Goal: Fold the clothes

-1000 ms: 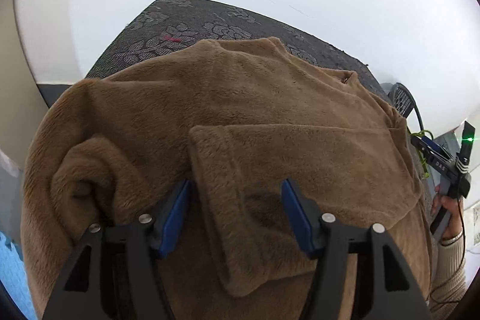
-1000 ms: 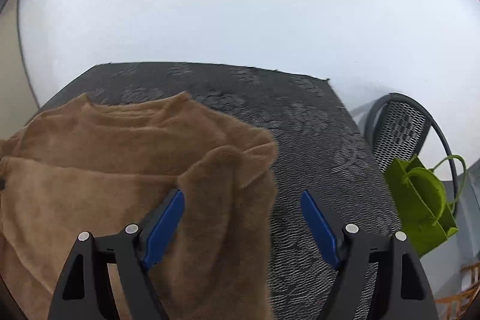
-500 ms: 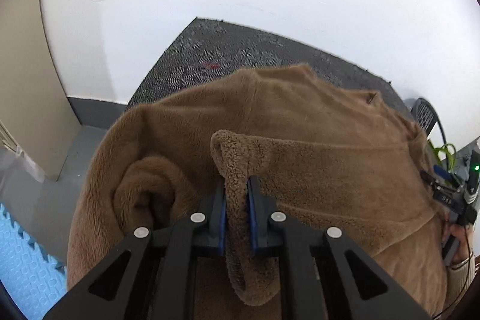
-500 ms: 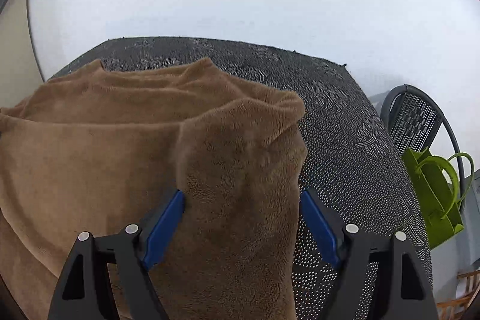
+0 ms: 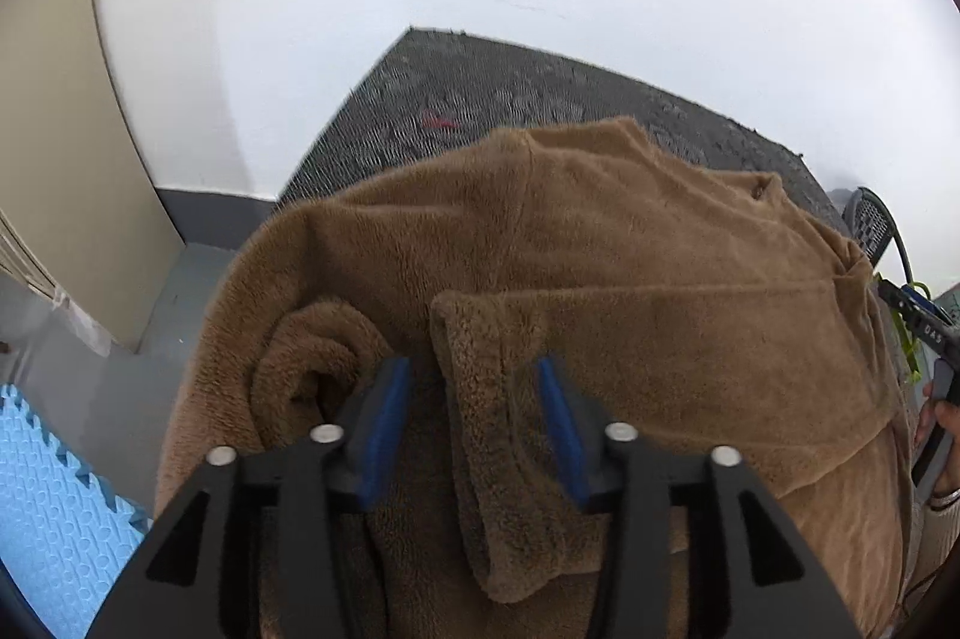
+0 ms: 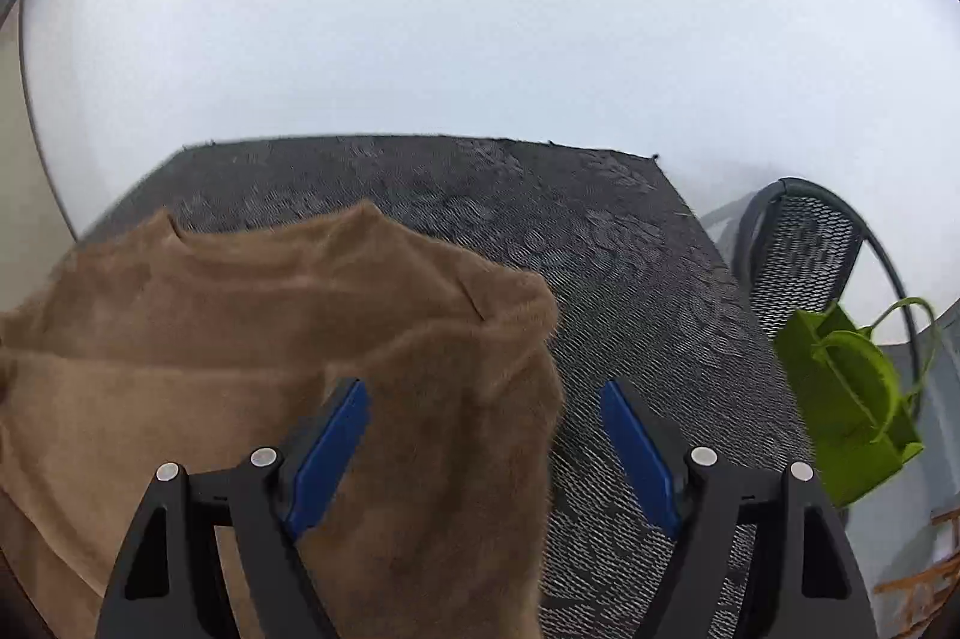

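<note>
Bare dark tablecloth (image 6: 600,249) lies open beyond the brown sweater (image 6: 240,339); a mesh chair (image 6: 798,243) stands right.

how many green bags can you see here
1: a green bag in the right wrist view, beside the black mesh chair, right of the table. Others may be hidden.

Fuzzy brown fleece garment (image 5: 600,243)

Bright even daylight, soft shadows, heavy fisheye warping, dark vignetted corners, slight motion blur
</note>
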Action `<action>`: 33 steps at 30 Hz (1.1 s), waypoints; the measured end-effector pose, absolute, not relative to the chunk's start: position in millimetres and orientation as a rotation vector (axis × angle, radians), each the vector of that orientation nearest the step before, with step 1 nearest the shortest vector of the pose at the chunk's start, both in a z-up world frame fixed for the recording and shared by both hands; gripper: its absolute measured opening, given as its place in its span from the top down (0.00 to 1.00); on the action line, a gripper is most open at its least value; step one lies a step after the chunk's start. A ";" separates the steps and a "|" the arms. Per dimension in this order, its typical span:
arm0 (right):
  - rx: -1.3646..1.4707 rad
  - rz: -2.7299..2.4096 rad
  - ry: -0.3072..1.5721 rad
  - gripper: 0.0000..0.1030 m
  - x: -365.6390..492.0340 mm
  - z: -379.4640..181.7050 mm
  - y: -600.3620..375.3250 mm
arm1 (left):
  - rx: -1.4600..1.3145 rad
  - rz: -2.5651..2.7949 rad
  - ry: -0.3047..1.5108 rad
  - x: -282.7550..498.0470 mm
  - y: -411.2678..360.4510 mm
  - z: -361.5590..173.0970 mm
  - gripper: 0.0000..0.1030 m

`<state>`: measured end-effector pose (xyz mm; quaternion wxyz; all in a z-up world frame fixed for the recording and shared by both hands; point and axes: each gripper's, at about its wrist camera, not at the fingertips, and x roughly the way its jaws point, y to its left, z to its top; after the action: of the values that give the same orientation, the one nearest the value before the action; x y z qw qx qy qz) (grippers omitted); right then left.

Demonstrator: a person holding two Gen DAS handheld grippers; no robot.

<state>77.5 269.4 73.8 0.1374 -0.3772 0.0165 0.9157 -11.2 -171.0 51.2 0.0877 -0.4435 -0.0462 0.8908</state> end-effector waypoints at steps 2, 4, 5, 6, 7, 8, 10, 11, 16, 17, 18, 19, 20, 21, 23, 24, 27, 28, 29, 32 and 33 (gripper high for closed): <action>-1.115 2.720 0.116 0.21 73.9 74.2 263.5 | -1.278 2.700 -0.109 -7.6 -171.0 59.8 0.27; -1.167 2.773 0.127 0.21 69.3 68.0 253.2 | -1.237 2.737 -0.100 -4.1 -172.7 68.9 0.25; -1.194 2.799 0.131 0.21 67.1 64.8 248.0 | -1.222 2.742 -0.104 -3.3 -173.1 72.3 0.25; -1.220 2.824 0.136 0.21 64.8 61.7 242.8 | -1.211 2.738 -0.113 -3.3 -173.0 74.9 0.25; -1.234 2.816 0.142 0.21 61.8 58.1 244.9 | -1.205 2.721 -0.110 -4.1 -169.3 75.1 0.24; -1.247 2.806 0.147 0.21 58.8 54.5 247.1 | -1.204 2.695 -0.098 -5.6 -162.5 73.4 0.24; -1.272 2.787 0.158 0.21 52.8 47.4 251.6 | -1.201 2.641 -0.074 -8.6 -149.1 69.9 0.24; -1.285 2.777 0.164 0.21 49.7 43.9 253.8 | -1.200 2.614 -0.062 -10.1 -142.3 68.2 0.24; -1.347 2.726 0.190 0.21 34.7 26.0 265.0 | -1.269 2.527 0.012 -24.3 -115.6 46.9 0.23; -1.349 2.709 0.184 0.21 32.1 24.8 267.1 | -1.298 2.518 0.029 -28.4 -111.6 40.3 0.23; -1.351 2.701 0.181 0.21 30.4 23.7 268.2 | -1.327 2.509 0.047 -32.5 -107.7 33.6 0.23; -1.352 2.698 0.173 0.21 29.5 22.4 268.4 | -1.337 2.508 0.065 -34.8 -105.4 29.0 0.23; -1.351 2.698 0.154 0.20 29.4 21.3 267.6 | -1.332 2.512 0.081 -35.1 -104.5 27.4 0.23; -1.350 2.699 0.136 0.19 29.4 20.2 266.7 | -1.327 2.514 0.095 -34.8 -103.4 27.0 0.23; -1.349 2.695 0.114 0.19 29.9 19.8 265.0 | -1.319 2.518 0.118 -34.5 -101.9 24.9 0.23; -1.348 2.694 0.103 0.19 30.2 19.6 264.2 | -1.315 2.521 0.129 -34.4 -101.2 23.6 0.23; -1.322 2.704 0.085 0.19 36.0 24.0 259.9 | -1.313 2.524 0.142 -35.4 -98.2 23.6 0.22; -1.309 2.710 0.082 0.19 38.8 26.3 258.2 | -1.313 2.523 0.138 -35.5 -97.8 24.2 0.22; -1.296 2.715 0.078 0.19 41.6 28.7 256.5 | -1.303 2.522 0.131 -32.3 -98.5 27.3 0.22; -1.257 2.733 0.069 0.18 50.0 35.7 251.3 | -1.256 2.515 0.118 -20.5 -97.9 38.4 0.22; -1.238 2.753 0.064 0.19 58.2 41.9 247.0 | -1.246 2.508 0.128 -16.6 -95.9 40.5 0.22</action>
<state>58.2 247.0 41.9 0.0613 -0.4093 0.0210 0.9101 -16.6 -95.9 40.5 0.1684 -0.4382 0.0450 0.8818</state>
